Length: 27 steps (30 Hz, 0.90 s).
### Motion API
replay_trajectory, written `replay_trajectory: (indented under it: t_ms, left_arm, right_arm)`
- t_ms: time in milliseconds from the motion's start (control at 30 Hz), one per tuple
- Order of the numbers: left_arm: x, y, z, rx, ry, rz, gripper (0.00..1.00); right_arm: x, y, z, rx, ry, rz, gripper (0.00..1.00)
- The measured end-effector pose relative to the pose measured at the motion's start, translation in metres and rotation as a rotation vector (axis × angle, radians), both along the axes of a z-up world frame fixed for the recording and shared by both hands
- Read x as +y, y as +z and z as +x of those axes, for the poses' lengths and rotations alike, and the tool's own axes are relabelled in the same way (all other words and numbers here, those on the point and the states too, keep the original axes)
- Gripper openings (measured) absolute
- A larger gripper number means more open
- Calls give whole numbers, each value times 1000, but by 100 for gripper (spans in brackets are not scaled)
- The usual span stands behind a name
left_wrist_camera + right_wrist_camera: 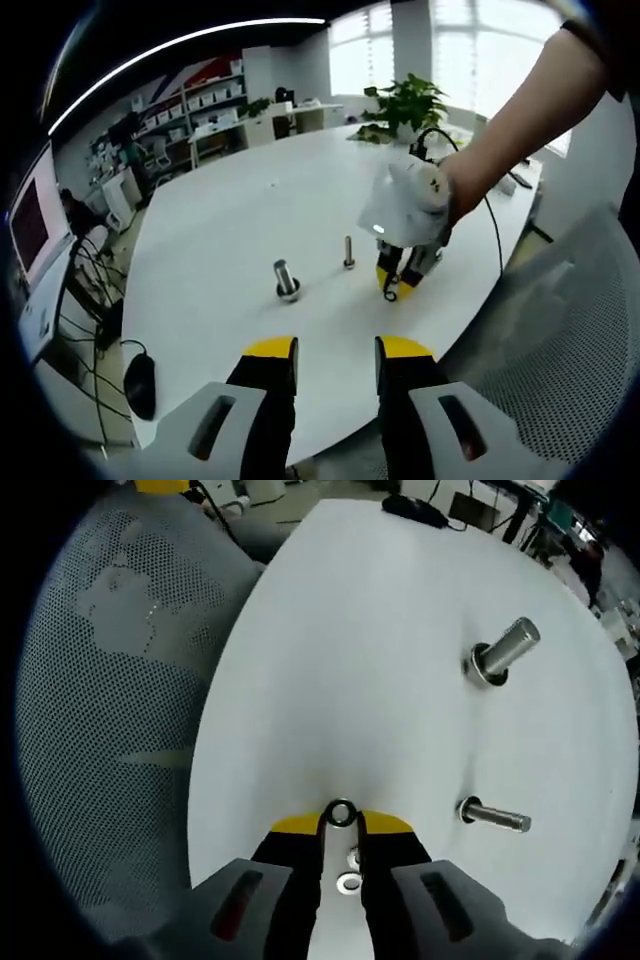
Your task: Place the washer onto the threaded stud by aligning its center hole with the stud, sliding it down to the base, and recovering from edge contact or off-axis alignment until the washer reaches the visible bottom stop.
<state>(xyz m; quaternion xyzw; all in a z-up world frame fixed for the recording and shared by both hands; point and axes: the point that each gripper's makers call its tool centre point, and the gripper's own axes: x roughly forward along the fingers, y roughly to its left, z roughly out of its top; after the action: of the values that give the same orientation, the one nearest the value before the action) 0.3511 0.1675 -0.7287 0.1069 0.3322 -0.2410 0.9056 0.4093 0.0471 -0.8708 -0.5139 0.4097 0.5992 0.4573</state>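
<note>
The right gripper [341,825] jaws grip the washer [342,813] above the desk [350,660], beside the threaded stud [495,817]; the left gripper [335,352] jaws stand open.

White table [220,230] w/ potted plant [405,105] at far end, mesh chair [110,710] beside, black mouse [139,385] nr edge.

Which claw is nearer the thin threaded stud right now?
Right. The right claw sits on the table just beside the thin stud, gripping a washer. The left claw hangs back at the table's edge.
</note>
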Motion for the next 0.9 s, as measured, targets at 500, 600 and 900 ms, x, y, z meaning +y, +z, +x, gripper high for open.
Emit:
replay_trajectory:
  t_ms: [500, 600, 900]
  left_arm:
    - [2, -2, 1, 8, 4, 9, 29]
    - [2, -1, 1, 3, 6, 8, 29]
    - [3, 7, 4, -31, 20, 3, 28]
  right_arm:
    - [-1, 0, 0, -29, -51, -9, 14]
    - [-2, 1, -1, -27, -47, 7, 14]
    - [-2, 1, 0, -38, -101, 72, 13]
